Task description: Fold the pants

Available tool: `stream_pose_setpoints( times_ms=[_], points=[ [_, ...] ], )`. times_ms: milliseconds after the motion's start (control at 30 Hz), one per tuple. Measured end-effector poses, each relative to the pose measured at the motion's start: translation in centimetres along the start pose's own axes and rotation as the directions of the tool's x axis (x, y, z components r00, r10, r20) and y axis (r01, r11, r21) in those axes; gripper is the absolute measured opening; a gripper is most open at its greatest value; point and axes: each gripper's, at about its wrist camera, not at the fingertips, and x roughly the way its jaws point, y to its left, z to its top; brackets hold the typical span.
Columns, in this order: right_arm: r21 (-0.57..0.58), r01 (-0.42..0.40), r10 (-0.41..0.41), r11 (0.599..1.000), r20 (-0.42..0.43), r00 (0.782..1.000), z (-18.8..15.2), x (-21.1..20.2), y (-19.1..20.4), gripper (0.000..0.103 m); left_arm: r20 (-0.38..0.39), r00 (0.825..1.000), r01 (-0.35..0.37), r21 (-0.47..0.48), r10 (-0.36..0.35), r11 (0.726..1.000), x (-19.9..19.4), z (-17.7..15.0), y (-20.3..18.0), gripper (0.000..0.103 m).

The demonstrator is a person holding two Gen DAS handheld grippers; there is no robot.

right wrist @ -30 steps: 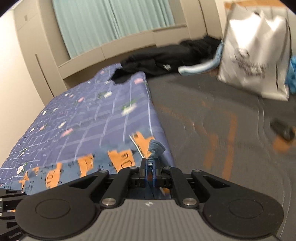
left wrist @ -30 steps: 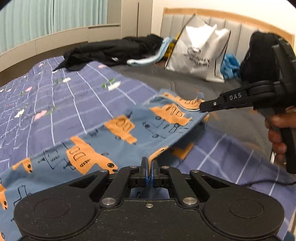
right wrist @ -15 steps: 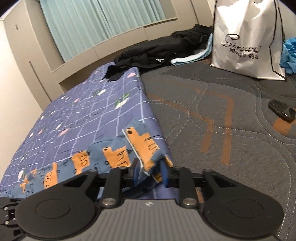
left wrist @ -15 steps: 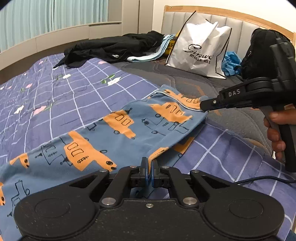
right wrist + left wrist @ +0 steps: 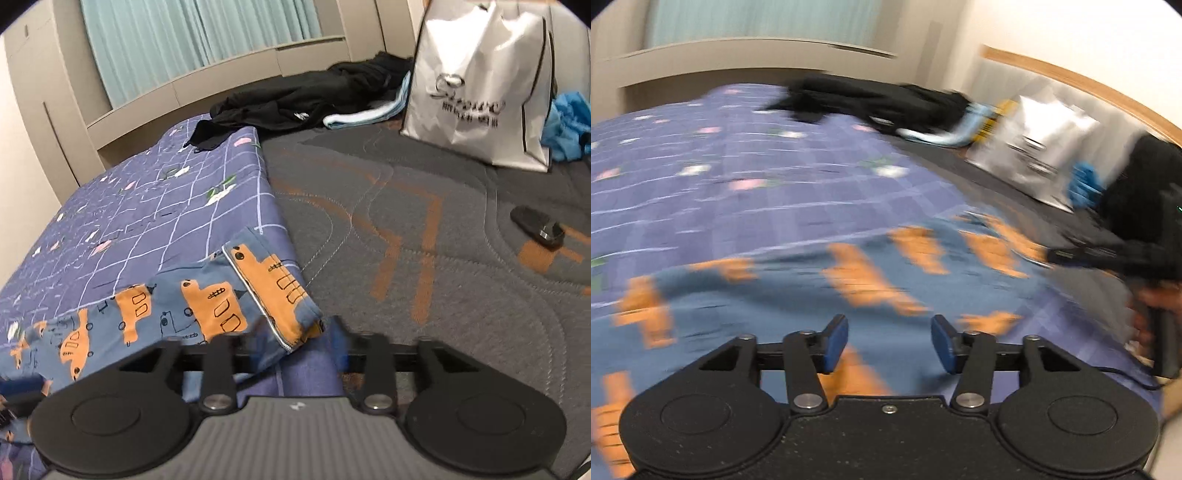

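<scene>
The blue pants (image 5: 207,306) with orange vehicle prints lie on the purple checked quilt (image 5: 155,206), their waistband corner near the quilt's right edge. The right gripper (image 5: 297,345) is opening. Its blurred blue pads stand apart on either side of that corner and do not press it. In the blurred left wrist view the pants (image 5: 820,295) spread across the quilt (image 5: 738,177). My left gripper (image 5: 888,343) is opening just above them, with cloth below the gap and nothing pinched. The right gripper (image 5: 1071,254) shows at the right edge, held by a hand (image 5: 1156,299).
A white shopping bag (image 5: 480,85) stands at the back on the grey mattress (image 5: 443,258). Black clothes (image 5: 314,92) and a light blue cloth (image 5: 369,114) lie beside it. A small black object (image 5: 539,225) lies at the right, and a bright blue cloth (image 5: 569,125) beyond it.
Both grippers were shut on the pants' edge and have let go, their jaws now apart. The left gripper has swung sideways, blurring its view. The right gripper has stayed in place.
</scene>
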Motion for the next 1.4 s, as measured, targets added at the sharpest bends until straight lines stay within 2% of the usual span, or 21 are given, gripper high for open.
stream_pose_setpoints(
  times_ms=[67,133,167,233,333,400,467,500,533,600,733,867,967,1033,1067,1133,1200,1267,1400],
  points=[
    [-0.017,-0.003,0.003,1.000,0.008,1.000,-0.1,-0.6,0.5,0.069,0.006,0.994,-0.104,-0.048,0.105,0.993,-1.0,-0.1,3.7,0.059],
    [-0.030,-0.017,0.017,0.999,0.010,1.000,-0.4,-0.9,1.0,0.081,0.006,0.977,-0.212,-0.103,0.214,0.972,-1.5,0.3,7.2,0.060],
    [-0.029,-0.027,0.027,0.999,0.010,1.000,-0.5,-1.0,1.2,0.088,0.013,0.968,-0.245,-0.129,0.249,0.961,-1.7,0.5,8.9,0.061],
    [-0.019,-0.051,0.051,0.999,0.007,0.999,-0.8,-1.1,1.5,0.093,0.018,0.956,-0.286,-0.168,0.293,0.944,-1.5,1.2,12.1,0.064],
    [-0.023,-0.075,0.075,0.997,-0.003,0.997,-1.3,-1.1,2.3,0.099,-0.047,0.955,-0.296,-0.197,0.293,0.935,0.2,2.3,15.8,0.063],
    [-0.042,-0.082,0.081,0.996,-0.008,0.997,-1.4,-1.0,2.9,0.101,-0.089,0.960,-0.277,-0.199,0.264,0.940,1.5,2.8,17.2,0.059],
    [-0.056,-0.093,0.093,0.994,-0.011,0.996,-1.5,-1.1,3.4,0.102,-0.136,0.963,-0.258,-0.201,0.234,0.945,2.7,3.0,18.0,0.041],
    [-0.060,-0.092,0.091,0.994,-0.012,0.996,-1.5,-1.1,3.6,0.103,-0.151,0.960,-0.262,-0.191,0.236,0.946,3.1,3.1,18.1,0.023],
    [-0.064,-0.089,0.088,0.994,-0.014,0.996,-1.5,-1.1,3.7,0.103,-0.152,0.960,-0.260,-0.169,0.235,0.951,3.3,3.1,18.0,0.014],
    [-0.063,-0.090,0.089,0.994,-0.018,0.996,-1.5,-1.0,3.9,0.103,-0.131,0.959,-0.266,-0.120,0.250,0.957,3.5,3.5,17.2,0.006],
    [-0.047,-0.094,0.092,0.994,-0.026,0.995,-1.6,-0.8,3.6,0.103,-0.072,0.950,-0.310,-0.075,0.305,0.948,3.1,3.7,16.0,0.004],
    [-0.032,-0.079,0.078,0.996,-0.036,0.996,-1.7,-0.4,3.3,0.103,-0.077,0.945,-0.323,-0.061,0.318,0.944,3.7,3.2,16.2,0.004],
    [-0.015,-0.062,0.061,0.998,-0.042,0.997,-1.8,-0.2,3.0,0.103,-0.062,0.940,-0.338,-0.041,0.335,0.940,3.3,2.7,15.6,0.014],
    [0.003,-0.060,0.060,0.998,-0.042,0.997,-1.8,-0.1,2.6,0.103,-0.022,0.938,-0.347,-0.036,0.346,0.937,2.0,2.5,14.6,0.041],
    [0.016,-0.059,0.060,0.998,-0.042,0.997,-1.8,-0.1,2.3,0.103,-0.002,0.941,-0.339,-0.036,0.339,0.940,1.3,2.3,14.1,0.048],
    [0.049,-0.058,0.060,0.997,-0.040,0.997,-1.8,0.0,1.7,0.103,0.039,0.945,-0.323,-0.028,0.323,0.946,0.0,1.9,12.5,0.072],
    [0.088,-0.054,0.057,0.995,-0.040,0.998,-1.8,0.3,1.0,0.103,0.070,0.955,-0.287,-0.014,0.287,0.958,-0.8,1.4,10.7,0.077],
    [0.127,-0.068,0.073,0.990,-0.036,0.997,-1.9,0.6,0.3,0.103,0.086,0.973,-0.215,0.007,0.214,0.977,-1.2,0.8,8.6,0.078],
    [0.201,-0.110,0.120,0.973,-0.036,0.992,-1.9,1.6,-1.1,0.097,0.061,0.991,-0.125,0.050,0.122,0.991,-0.8,-1.0,5.3,0.080]
  ],
)
